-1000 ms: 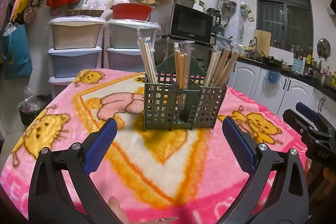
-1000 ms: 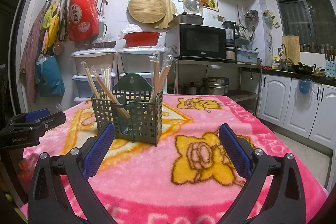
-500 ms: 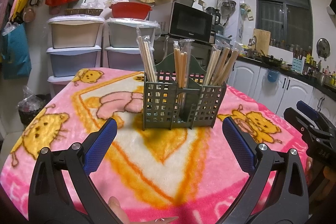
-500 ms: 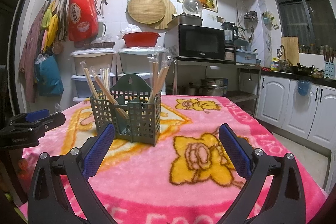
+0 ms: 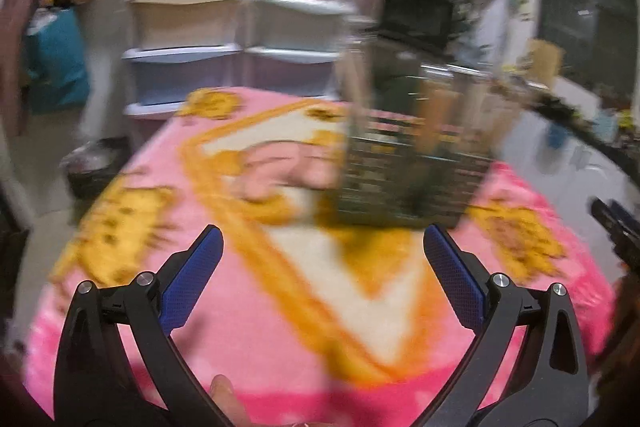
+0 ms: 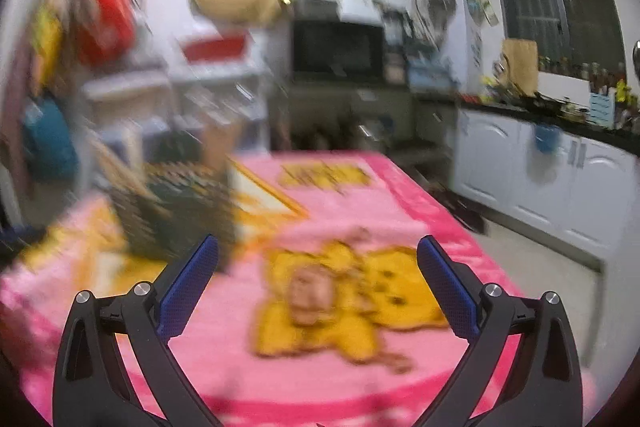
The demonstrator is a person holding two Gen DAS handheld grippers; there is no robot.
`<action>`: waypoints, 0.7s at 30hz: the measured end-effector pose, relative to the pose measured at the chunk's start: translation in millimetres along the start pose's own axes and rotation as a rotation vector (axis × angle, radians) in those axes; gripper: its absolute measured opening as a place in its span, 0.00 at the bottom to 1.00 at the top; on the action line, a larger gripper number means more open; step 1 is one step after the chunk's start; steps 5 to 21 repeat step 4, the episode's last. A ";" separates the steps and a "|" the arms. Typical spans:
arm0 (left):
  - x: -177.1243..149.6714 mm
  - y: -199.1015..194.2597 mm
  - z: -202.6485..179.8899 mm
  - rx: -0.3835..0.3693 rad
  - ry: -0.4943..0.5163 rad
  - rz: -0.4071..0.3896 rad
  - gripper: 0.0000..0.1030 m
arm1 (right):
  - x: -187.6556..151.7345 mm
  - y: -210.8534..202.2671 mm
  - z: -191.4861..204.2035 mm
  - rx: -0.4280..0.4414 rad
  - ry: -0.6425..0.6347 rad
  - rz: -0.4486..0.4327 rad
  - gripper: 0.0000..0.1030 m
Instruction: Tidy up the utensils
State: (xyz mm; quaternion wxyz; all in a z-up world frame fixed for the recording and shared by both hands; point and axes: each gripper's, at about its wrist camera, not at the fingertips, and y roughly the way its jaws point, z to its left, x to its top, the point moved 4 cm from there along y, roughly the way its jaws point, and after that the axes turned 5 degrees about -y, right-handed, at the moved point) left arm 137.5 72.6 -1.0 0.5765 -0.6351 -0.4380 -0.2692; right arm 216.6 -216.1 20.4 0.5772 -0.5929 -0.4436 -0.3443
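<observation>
Left wrist view: your left gripper [image 5: 323, 241] is spread wide and empty, with the blurred green utensil caddy [image 5: 412, 175] at 1 o'clock on the pink blanket [image 5: 280, 327]. Right wrist view: your right gripper [image 6: 318, 251] is likewise spread and empty, caddy at 10 o'clock, chopsticks [image 6: 216, 143] upright inside.

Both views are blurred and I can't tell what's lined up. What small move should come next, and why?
Probably steady both grippers before reaching. The left hand-held gripper and right hand-held gripper are open and hold nothing, above the pink blanket. The green utensil caddy, with chopsticks upright in it, sits ahead of the left one, too blurred to aim at.
</observation>
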 end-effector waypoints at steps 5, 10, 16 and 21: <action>19.1 56.4 54.3 0.200 -0.017 0.140 0.90 | -7.7 86.5 -31.6 -0.079 -0.070 0.311 0.94; 19.1 56.4 54.3 0.200 -0.017 0.140 0.90 | -7.7 86.5 -31.6 -0.079 -0.070 0.311 0.94; 19.1 56.4 54.3 0.200 -0.017 0.140 0.90 | -7.7 86.5 -31.6 -0.079 -0.070 0.311 0.94; 19.1 56.4 54.3 0.200 -0.017 0.140 0.90 | -7.7 86.5 -31.6 -0.079 -0.070 0.311 0.94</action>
